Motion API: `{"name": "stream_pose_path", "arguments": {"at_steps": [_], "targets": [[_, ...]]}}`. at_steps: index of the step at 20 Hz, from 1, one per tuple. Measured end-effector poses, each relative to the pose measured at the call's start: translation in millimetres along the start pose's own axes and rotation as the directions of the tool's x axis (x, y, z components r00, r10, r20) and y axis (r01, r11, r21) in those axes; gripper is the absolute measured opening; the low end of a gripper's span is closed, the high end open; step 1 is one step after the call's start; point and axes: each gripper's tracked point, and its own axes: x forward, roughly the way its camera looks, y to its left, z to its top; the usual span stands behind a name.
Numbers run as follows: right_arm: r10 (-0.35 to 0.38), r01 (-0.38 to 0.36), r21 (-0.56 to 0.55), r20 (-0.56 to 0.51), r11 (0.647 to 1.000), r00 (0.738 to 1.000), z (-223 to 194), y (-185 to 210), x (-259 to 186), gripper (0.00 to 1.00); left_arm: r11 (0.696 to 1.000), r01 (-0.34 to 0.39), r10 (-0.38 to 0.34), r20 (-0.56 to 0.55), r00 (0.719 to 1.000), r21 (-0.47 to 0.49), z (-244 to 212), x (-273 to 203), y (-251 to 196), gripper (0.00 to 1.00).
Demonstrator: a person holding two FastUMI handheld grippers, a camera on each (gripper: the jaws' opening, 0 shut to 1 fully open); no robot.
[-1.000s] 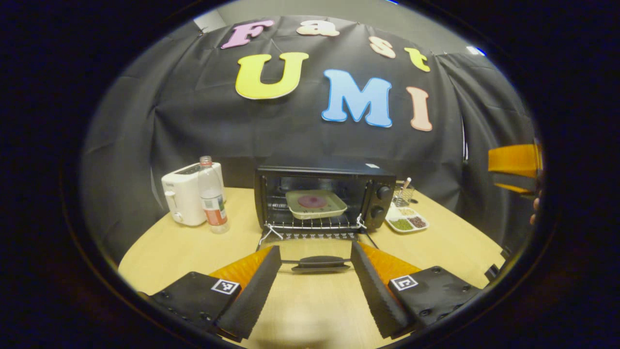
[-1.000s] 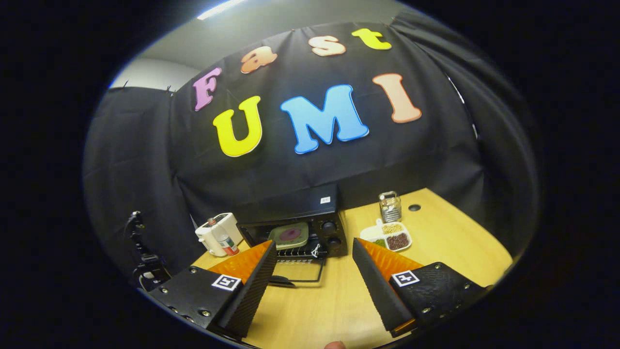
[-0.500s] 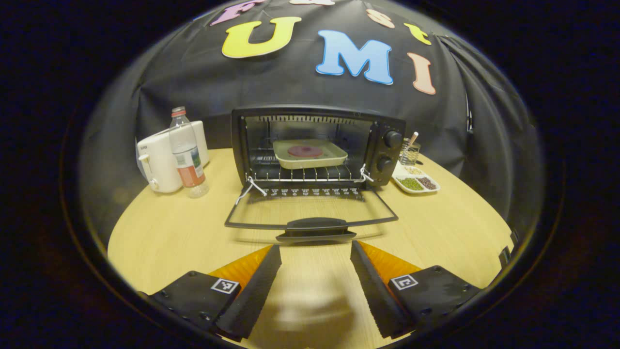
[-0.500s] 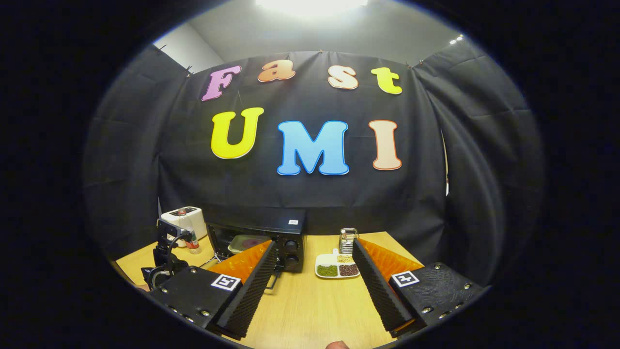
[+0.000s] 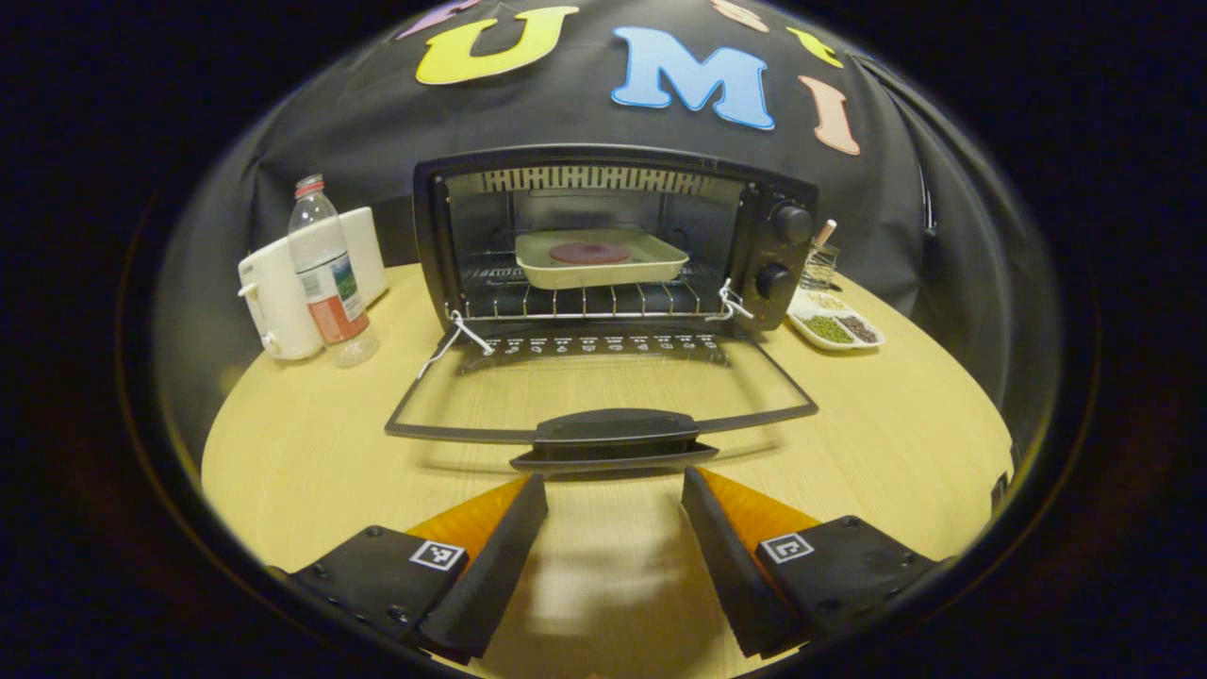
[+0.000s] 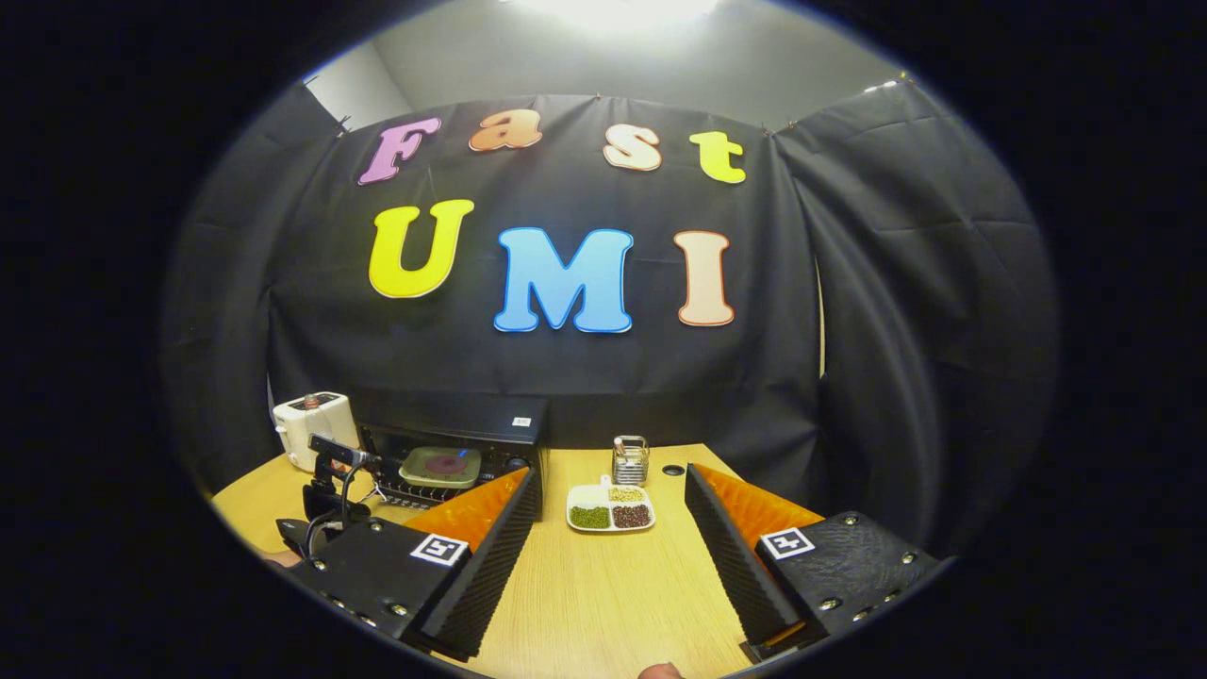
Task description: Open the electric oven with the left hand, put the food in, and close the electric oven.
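The left gripper (image 5: 615,490), fingers spread and empty, sits just short of the black electric oven's (image 5: 613,236) lowered glass door (image 5: 603,401); one cream tray (image 5: 600,257) rests inside; the right gripper (image 6: 611,490) gapes over bare wooden table (image 6: 613,585).

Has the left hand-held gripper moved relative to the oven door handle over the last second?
Yes. The left hand-held gripper has dropped lower and closed in on the door handle, which sat between its fingers before and now lies just ahead of them.

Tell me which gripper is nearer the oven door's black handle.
Left. The left gripper sits just short of the black handle; the right gripper hangs farther back and off to the side.
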Motion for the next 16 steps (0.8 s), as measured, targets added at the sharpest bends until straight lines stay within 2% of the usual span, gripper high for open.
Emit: {"name": "stream_pose_path", "arguments": {"at_steps": [1, 2, 6, 10, 11, 16], "targets": [[-0.010, 0.010, -0.003, 0.001, 1.000, 1.000, 0, -2, 2, 0.97, 1.000, -0.010, 0.010, -0.010, 1.000, 0.001, -3, 4, 1, 1.00], [-0.017, 0.017, -0.007, 0.002, 1.000, 1.000, 2, -3, 2, 0.97, 1.000, -0.011, 0.011, -0.027, 1.000, -0.007, -8, 5, 0, 0.98], [-0.025, 0.025, -0.017, 0.011, 1.000, 1.000, 3, -2, 7, 0.97, 0.999, -0.043, 0.043, -0.004, 0.999, -0.005, -2, 8, -1, 0.98], [0.006, -0.006, -0.019, -0.002, 1.000, 1.000, 5, 15, 19, 0.97, 0.999, -0.014, 0.015, 0.028, 0.999, -0.048, 13, -7, -2, 0.97], [0.013, -0.013, -0.022, -0.005, 1.000, 1.000, 5, 18, 21, 0.97, 0.999, -0.011, 0.013, 0.040, 0.999, -0.053, 17, -11, -2, 1.00], [0.049, -0.049, -0.019, 0.002, 0.999, 0.999, 4, 30, 29, 0.97, 0.998, 0.015, -0.009, 0.103, 0.995, -0.054, 50, -25, -1, 0.97]]}}
